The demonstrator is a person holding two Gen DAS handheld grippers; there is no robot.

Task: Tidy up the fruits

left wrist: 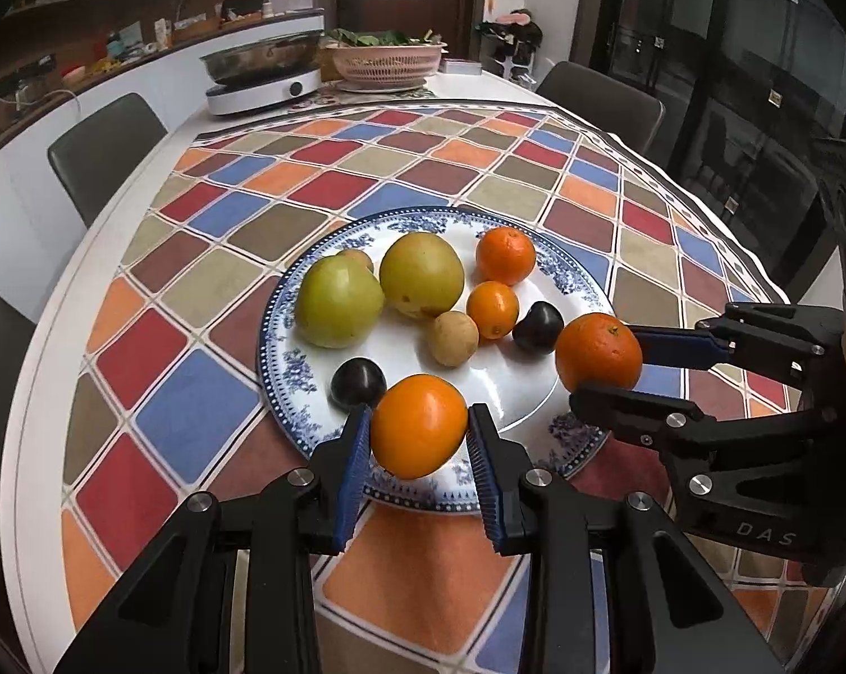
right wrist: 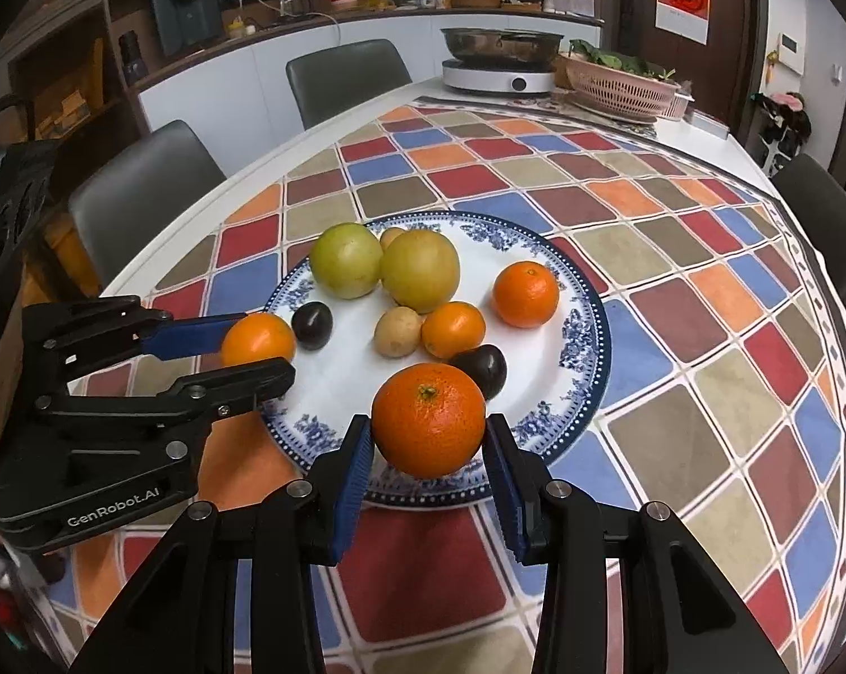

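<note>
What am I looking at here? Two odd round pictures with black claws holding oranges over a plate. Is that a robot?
No robot arm: a person holds a two-finger claw in each hand, and each claw carries a wide-angle camera looking along its fingers. That explains the round, bent look.

One picture is from the left gripper, shut on a smooth orange. The other is from the right gripper, shut on a dimpled orange. Each camera also sees the other claw at its side.

Below them a blue-and-white plate sits on a colourful checked tablecloth. On the plate lie two green fruits, two small oranges, two dark plums and two small tan fruits. Further back stand a cooker with a pan and a pink basket.
</note>
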